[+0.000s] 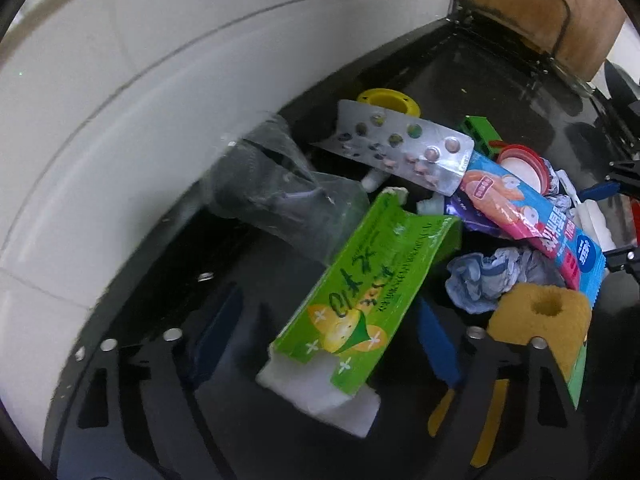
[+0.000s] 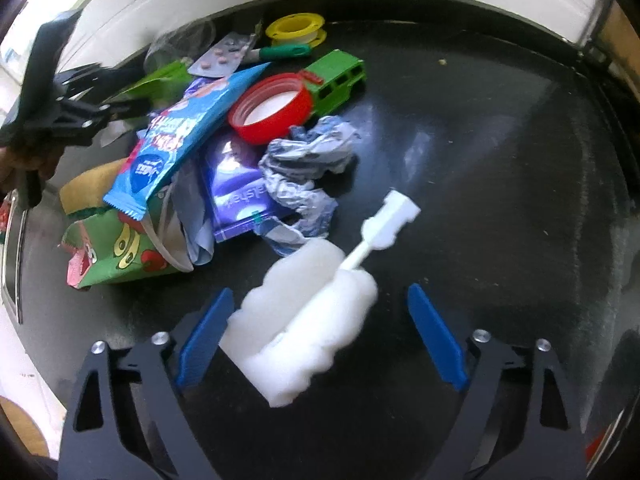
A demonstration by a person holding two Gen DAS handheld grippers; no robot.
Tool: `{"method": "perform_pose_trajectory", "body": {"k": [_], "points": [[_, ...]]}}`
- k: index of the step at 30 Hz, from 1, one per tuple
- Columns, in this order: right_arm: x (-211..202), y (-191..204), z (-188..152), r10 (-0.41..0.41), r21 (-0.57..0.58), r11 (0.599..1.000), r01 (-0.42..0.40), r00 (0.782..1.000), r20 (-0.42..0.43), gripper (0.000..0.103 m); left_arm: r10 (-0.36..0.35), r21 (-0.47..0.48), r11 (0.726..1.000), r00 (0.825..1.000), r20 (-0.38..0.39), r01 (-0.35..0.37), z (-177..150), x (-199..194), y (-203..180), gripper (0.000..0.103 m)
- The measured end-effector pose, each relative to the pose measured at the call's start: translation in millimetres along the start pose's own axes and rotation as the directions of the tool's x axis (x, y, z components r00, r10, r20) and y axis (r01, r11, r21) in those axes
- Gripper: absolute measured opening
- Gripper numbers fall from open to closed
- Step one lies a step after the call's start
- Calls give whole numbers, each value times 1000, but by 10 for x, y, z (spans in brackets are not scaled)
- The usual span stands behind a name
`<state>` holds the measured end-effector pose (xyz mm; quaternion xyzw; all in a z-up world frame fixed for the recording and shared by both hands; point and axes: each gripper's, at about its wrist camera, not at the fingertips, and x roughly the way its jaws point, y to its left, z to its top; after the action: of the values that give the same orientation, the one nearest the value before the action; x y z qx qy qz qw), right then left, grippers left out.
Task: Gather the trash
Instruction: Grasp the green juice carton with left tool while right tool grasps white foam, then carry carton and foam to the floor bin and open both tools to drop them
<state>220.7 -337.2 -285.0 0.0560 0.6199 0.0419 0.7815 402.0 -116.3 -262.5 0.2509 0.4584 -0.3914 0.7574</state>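
Note:
A pile of trash lies on a black tabletop (image 2: 480,140). In the left wrist view my left gripper (image 1: 328,332) is open, its blue fingers either side of a green lemon-print box (image 1: 360,292) with white foam under it. Behind lie a clear plastic cup (image 1: 276,188), a pill blister (image 1: 404,144), a blue-pink wrapper (image 1: 532,220) and a yellow sponge (image 1: 540,320). In the right wrist view my right gripper (image 2: 320,336) is open around a white foam brush (image 2: 304,332) with a white handle (image 2: 392,220). The left gripper (image 2: 80,116) shows at left.
A red lid (image 2: 272,108), a green toy truck (image 2: 336,80), a yellow tape spool (image 2: 296,30), crumpled paper (image 2: 308,164), a purple packet (image 2: 236,192) and a green snack bag (image 2: 112,256) lie in the pile. A white wall (image 1: 100,120) borders the table; a wooden chair back (image 1: 540,4) stands beyond.

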Motion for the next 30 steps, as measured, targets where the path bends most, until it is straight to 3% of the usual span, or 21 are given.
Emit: {"method": "perform_pose_trajectory", "body": {"k": [1,4,6,11,20,26,30], "points": [[18,17,-3,6,-6,1000,-6,1000,-7,78,-13,8,1000,1000,-11,13,-4,29,-31,65],[24,49,11,22,-18,1000,-22,1000,-14,53,-29,1,1000,998,-53,29,-36,80,-107,39],[-28,46,15,36,-14,999,-36,999,-7,37,-44,-33,999,997,-63,42,-87,10,-141,33],[-279,-14,-23,29,16,999,-29,999,25,29,-2,-126,992,1000,-27,-1,-129,-354,-184,30],[-1170,114,-223,-21,6,1000,20,986,168,28,126,-255,960,992,27,-115,-432,-1428,-556,30],[-1549,561,-364,-9,-64,998,25,972,233,28,227,-420,886,974,25,-195,-1000,-2120,-912,30],[-1647,1050,-522,36,-166,986,4,970,241,28,302,-554,791,953,-13,-258,-1653,-2466,-1143,30]]}}
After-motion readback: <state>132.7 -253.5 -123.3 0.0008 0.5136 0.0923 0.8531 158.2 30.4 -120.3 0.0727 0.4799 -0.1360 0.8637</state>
